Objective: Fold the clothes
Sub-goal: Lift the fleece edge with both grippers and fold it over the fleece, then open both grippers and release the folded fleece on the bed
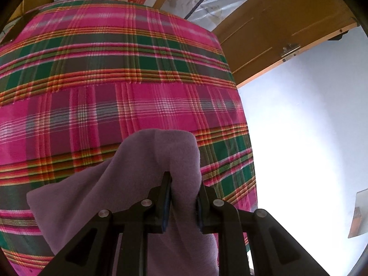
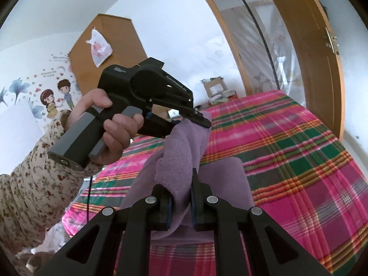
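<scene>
Now both grippers clamp the purple cloth above the plaid bed: left gripper at 10 o'clock of right gripper.

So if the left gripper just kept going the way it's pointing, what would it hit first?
Probably the plaid bedspread. The left gripper, jaws shut on the purple cloth, tilts down toward it; nothing else seems to lie between, though depth is unclear.

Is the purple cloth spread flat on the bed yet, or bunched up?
Bunched: the purple cloth hangs off the plaid bedspread, pinched in the left claw and right claw.
</scene>
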Motion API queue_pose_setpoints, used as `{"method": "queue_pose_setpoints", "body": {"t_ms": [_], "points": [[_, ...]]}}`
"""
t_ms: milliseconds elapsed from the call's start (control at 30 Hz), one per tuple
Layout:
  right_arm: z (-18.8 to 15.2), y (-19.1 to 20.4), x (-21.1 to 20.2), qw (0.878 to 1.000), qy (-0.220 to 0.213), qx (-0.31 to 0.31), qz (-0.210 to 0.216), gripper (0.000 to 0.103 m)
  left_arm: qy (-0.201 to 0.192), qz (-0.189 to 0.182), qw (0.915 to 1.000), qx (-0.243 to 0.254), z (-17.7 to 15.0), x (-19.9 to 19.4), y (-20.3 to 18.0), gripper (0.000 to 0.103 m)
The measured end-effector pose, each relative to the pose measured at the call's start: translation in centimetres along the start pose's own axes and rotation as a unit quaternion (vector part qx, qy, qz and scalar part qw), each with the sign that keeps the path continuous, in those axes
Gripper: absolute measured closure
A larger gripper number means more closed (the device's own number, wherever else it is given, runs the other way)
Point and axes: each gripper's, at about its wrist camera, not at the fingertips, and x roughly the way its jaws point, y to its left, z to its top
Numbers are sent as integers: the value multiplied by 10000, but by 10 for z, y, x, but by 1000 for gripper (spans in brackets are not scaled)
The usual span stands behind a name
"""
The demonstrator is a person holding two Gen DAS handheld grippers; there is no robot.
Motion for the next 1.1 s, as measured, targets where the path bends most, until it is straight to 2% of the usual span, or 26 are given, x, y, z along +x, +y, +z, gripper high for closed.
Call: {"method": "queue_pose_setpoints", "body": {"t_ms": [367,600,800,1100], "points": [[-9,-27,11,9989,213,307,-278,91,257,12,9996,-98,12,31,4,83],[-16,-37,16,9977,349,434,-387,89,306,-280,9989,-216,16,39,10,73],[-21,-47,20,9959,490,597,-476,87,225,-803,9963,-212,11,23,19,72],[-25,-55,24,9930,626,797,-607,85,-305,-936,9950,-187,-4,-23,44,72]]}}
